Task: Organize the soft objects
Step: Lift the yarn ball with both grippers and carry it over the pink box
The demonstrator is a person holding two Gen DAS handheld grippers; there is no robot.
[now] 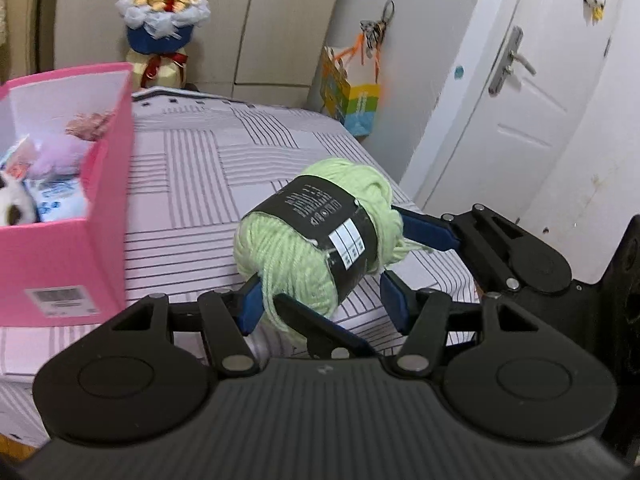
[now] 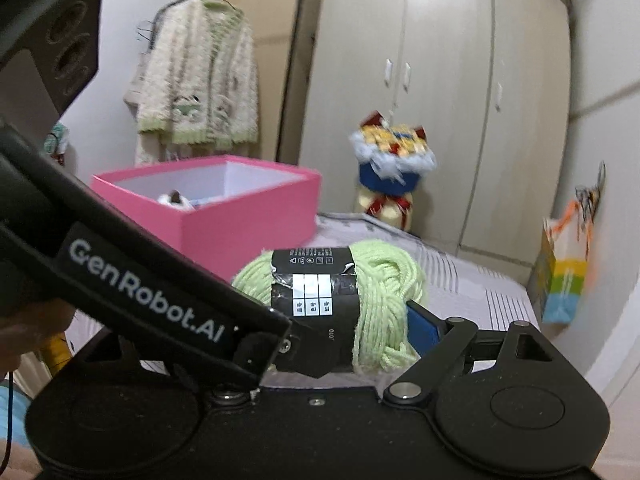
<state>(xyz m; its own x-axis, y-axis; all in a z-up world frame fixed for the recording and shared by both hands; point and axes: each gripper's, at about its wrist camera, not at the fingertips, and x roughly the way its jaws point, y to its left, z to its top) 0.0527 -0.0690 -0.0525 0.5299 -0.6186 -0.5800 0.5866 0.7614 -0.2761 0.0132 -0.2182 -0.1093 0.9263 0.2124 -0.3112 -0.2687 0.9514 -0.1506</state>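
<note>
We note a pink cardboard box (image 1: 60, 264), open-topped with white inner walls, near the bed's (image 1: 200, 184) left edge; inside lie soft plush toys (image 1: 16, 204) and a pale printed packet (image 1: 60, 196). The pale green yarn skein (image 1: 308, 236), fuzzy, cylindrical, with a black paper band, hangs above the striped bedcover. Left gripper (image 1: 320, 300) pinches its near end between blue pads; right gripper (image 2: 348, 324) spans it wide, one blue pad touching the far end. We cannot tell whether the right one grips.
</note>
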